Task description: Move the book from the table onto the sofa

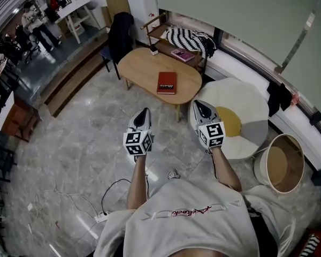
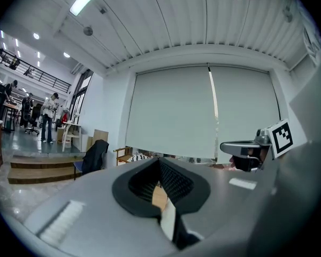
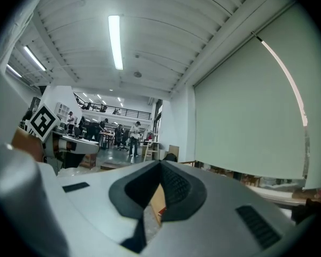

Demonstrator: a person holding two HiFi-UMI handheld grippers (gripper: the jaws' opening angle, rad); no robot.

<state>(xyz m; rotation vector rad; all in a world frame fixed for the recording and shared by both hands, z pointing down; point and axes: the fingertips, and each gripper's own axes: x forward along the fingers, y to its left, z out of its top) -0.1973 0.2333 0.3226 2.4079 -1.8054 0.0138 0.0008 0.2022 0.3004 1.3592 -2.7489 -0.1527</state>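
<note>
The grey marbled floor (image 1: 80,143) takes up most of my head view. It lies open between me and the table, with only a white power strip (image 1: 100,216) and its cable at the lower left.

The oval wooden table (image 1: 142,68) has rounded edges all round. Its near long side and its left end face bare floor. Its right end stands near a round white floor cushion (image 1: 251,103) with a yellow patch. A wooden-armed seat with a striped throw (image 1: 190,39) sits just beyond the far edge. A chair draped with a dark jacket (image 1: 120,33) stands at the far left corner.

I hold the left gripper (image 1: 145,111) and the right gripper (image 1: 199,103) side by side over the floor. Both point at the table from well short of it. In each gripper view the jaws are clenched together with nothing between them.

The book (image 1: 167,82) lies flat on the right half of the table, near the front edge. It has a red cover with pale lettering across the middle and a darker strip along its near edge. Bare tabletop shows along all four of its sides.
</note>
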